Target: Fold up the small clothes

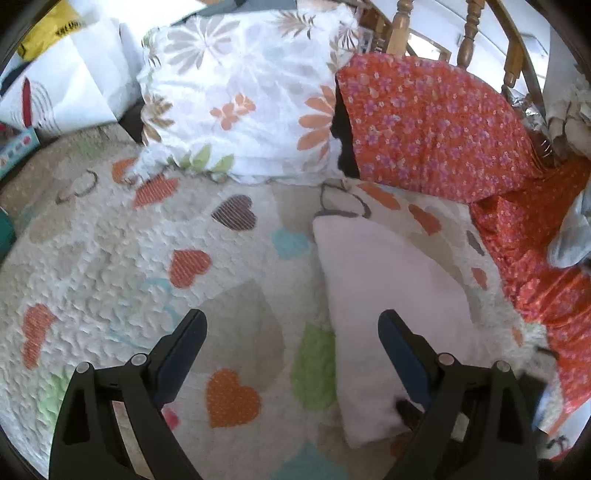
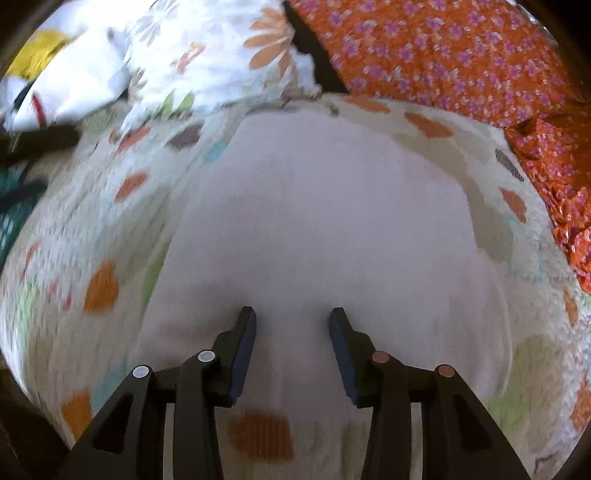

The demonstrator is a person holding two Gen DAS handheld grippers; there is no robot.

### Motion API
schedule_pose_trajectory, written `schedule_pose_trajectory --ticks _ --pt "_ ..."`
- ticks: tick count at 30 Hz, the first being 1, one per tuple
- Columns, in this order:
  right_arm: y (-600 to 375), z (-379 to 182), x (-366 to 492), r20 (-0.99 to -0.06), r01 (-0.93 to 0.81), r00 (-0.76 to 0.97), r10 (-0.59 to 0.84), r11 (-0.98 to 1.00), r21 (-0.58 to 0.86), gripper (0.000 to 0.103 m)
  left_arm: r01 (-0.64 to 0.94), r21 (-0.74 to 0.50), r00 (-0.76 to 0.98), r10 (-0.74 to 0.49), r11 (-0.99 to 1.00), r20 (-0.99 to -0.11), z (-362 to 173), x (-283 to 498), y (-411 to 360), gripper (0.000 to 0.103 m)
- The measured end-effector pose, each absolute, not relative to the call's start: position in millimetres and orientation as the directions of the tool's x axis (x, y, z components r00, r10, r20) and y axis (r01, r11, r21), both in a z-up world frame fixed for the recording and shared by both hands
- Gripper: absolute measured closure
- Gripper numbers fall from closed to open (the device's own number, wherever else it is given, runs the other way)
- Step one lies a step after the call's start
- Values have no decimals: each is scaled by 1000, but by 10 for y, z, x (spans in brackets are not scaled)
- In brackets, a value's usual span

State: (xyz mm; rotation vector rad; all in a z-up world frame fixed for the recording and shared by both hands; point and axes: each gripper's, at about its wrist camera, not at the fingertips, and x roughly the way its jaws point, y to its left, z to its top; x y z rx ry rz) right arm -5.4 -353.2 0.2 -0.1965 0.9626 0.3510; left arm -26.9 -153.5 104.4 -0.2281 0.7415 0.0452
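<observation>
A small pale pink garment [image 1: 384, 295] lies flat on a heart-patterned quilt [image 1: 110, 258]. In the left wrist view my left gripper [image 1: 291, 321] is open wide and empty; its right finger is over the garment's left part, its left finger over the quilt. In the right wrist view the garment [image 2: 325, 221] fills the middle of the frame. My right gripper [image 2: 291, 317] is open and empty, with both fingertips just above the garment's near edge. The right wrist view is blurred.
A white floral pillow [image 1: 240, 92] and an orange floral pillow [image 1: 432, 122] lie at the far edge of the quilt. Orange floral cloth [image 1: 546, 288] runs down the right side. A wooden headboard [image 1: 469, 33] stands behind. Bags and boxes [image 1: 55, 74] sit at the far left.
</observation>
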Motion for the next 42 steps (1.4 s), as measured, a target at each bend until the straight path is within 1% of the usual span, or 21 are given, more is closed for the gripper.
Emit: schedule_pose_trajectory --ticks 1,3,5,6,7,8,10,11,12,14,16,21,24,31,37,42 --pt "-3585 25 -138 -829 -385 522 199 923 -21 57 -130 -178 746 -22 975 -666 1062 -295 -1530 10" --pt "-3751 110 -191 -817 -357 537 207 934 3 56 -161 -155 782 30 975 -623 1149 -395 -1515 10" --pt "-3988 226 -190 -801 -296 564 202 955 33 52 -195 -135 821 86 972 -564 1263 -512 -1505 9" --pt "-4058 249 -145 -799 -272 569 195 961 41 49 -209 -126 840 112 970 -531 1316 -569 -1502 4" --pt "-4124 264 -75 -803 -247 566 186 968 50 45 -226 -118 859 141 967 -492 1371 -635 -1503 0" --pt "-4237 235 47 -819 -212 546 178 975 71 44 -242 -114 878 168 964 -449 1427 -700 -1499 0" --pt "-4379 131 220 -855 -157 497 147 984 78 43 -231 -125 896 161 965 -413 1492 -763 -1488 0" --pt "-4465 80 271 -870 -121 480 116 990 65 43 -196 -144 902 121 970 -415 1506 -767 -1478 0" --pt "-4527 88 269 -867 -107 485 113 992 70 43 -159 -163 900 75 974 -430 1505 -755 -1471 0" --pt "-4606 167 191 -856 -91 510 88 995 48 43 -89 -192 872 -17 977 -489 1457 -692 -1479 0" --pt "-4630 217 118 -850 -87 522 73 996 32 42 -63 -192 839 -52 979 -542 1387 -630 -1520 0" --pt "-4594 367 -68 -827 -87 560 60 996 14 42 -64 -216 804 -77 974 -589 1221 -588 -1619 0" --pt "-4462 463 -163 -804 -101 592 58 995 -2 38 -45 -208 769 -99 977 -631 1128 -571 -1706 0" --pt "-4126 487 -292 -787 -174 616 36 981 -91 35 -24 -124 757 -63 992 -650 995 -654 -1924 0" --pt "-4095 409 -296 -797 -183 603 31 978 -101 34 -6 -173 730 -114 985 -674 901 -639 -1900 0" --pt "-4134 365 -285 -804 -170 594 28 981 -92 34 -17 -174 713 -110 985 -693 852 -626 -1875 0"
